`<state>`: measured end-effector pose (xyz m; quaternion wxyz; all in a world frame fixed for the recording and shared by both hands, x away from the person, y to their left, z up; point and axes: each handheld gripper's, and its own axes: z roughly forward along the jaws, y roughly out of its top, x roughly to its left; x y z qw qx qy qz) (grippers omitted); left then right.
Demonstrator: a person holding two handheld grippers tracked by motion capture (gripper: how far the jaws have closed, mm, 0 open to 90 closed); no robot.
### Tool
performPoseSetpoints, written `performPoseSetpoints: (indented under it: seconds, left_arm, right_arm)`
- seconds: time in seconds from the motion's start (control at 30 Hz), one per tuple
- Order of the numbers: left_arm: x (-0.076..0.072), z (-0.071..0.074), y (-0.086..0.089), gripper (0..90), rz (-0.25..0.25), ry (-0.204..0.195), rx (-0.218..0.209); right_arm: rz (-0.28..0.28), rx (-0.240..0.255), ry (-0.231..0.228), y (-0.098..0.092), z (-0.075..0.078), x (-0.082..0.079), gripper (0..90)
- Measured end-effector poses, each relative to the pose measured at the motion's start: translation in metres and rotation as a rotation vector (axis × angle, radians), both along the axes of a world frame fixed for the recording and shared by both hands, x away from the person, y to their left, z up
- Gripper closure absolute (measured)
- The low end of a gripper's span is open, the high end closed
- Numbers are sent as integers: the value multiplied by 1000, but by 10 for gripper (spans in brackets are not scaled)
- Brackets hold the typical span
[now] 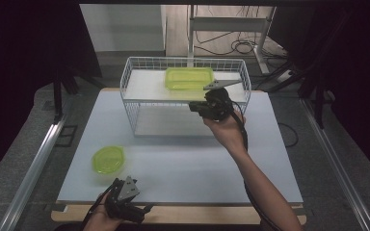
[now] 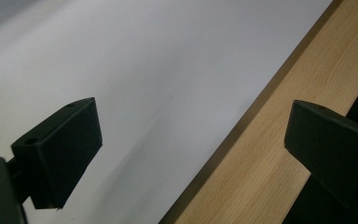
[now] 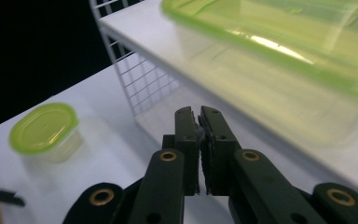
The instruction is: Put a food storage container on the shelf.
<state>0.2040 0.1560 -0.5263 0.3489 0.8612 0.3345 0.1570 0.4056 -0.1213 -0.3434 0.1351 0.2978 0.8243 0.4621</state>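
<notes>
Right gripper, jaws closed on nothing, hangs just before the wire rack; the green tray lies on the rack's top shelf, just beyond and above the gripper.

I see a pale grey-white tabletop with a strip of bare light wood along its near edge. Toward the far side a white wire rack stands directly on it, its base board resting on the surface and a white upper shelf above. A flat, rectangular green-lidded container lies on that shelf, toward the middle. Near my left front corner of the tabletop sits a smaller oval container with a green lid, well apart from the rack.
</notes>
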Motion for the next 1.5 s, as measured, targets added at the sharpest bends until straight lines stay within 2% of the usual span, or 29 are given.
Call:
performPoseSetpoints:
  seconds: [0.03,0.07,0.1,0.3,0.33,0.37,0.43,0.47,0.5,0.6,0.63,0.7,0.73,0.87,0.97,1.03,1.1,1.13,1.27,1.3,1.4,1.5]
  left_arm:
    - [0,0,0,39,-1,0,-2]
    - [0,0,0,39,0,1,-4]
    - [0,0,0,39,5,4,-11]
    - [2,2,2,48,4,28,-19]
    - [2,2,2,50,4,28,-19]
    - [1,3,2,51,4,31,-24]
    - [1,4,3,46,11,26,-25]
    - [1,5,4,42,22,16,-25]
    - [1,5,4,39,22,16,-25]
    - [1,6,7,36,30,19,-52]
    - [1,7,7,36,31,20,-60]
    - [1,7,8,36,33,13,-61]
    - [1,6,8,36,34,3,-59]
    - [0,3,6,34,23,-21,-50]
    - [0,2,6,34,18,-32,-63]
    - [0,1,7,35,7,-36,-102]
    - [1,2,8,37,7,-34,-110]
    - [1,1,9,38,9,-34,-115]
    - [1,1,10,38,11,-46,-106]
    - [1,0,10,38,12,-49,-99]
    - [1,-1,10,38,10,-52,-89]
    - [2,-3,8,38,2,-55,-52]
  right_arm:
    - [21,1,4,-3,-3,-9,781]
    - [21,1,4,-3,-3,-9,781]
    - [30,2,6,-6,-8,-18,735]
    - [55,10,37,-20,-28,-45,616]
    - [55,10,37,-20,-28,-45,616]
    - [55,13,44,-25,-36,-55,573]
    - [56,15,49,-27,-38,-58,549]
    - [53,21,51,-34,-45,-67,485]
    - [53,21,51,-34,-45,-67,485]
    - [46,30,59,-42,-52,-76,396]
    - [37,23,53,-47,-56,-83,341]
    - [33,17,49,-50,-58,-86,320]
    - [21,10,38,-55,-64,-92,276]
    - [15,17,45,-61,-72,-99,243]
    - [4,19,47,-67,-81,-105,204]
    - [-3,-4,42,-73,-89,-110,155]
    - [-4,-10,35,-75,-92,-112,135]
    - [-5,-23,29,-79,-99,-116,102]
    - [-7,-36,7,-86,-107,-121,87]
    - [-11,-41,-2,-91,-113,-125,81]
    - [-15,-46,-2,-96,-119,-128,74]
    - [-22,-68,-2,-104,-130,-133,62]
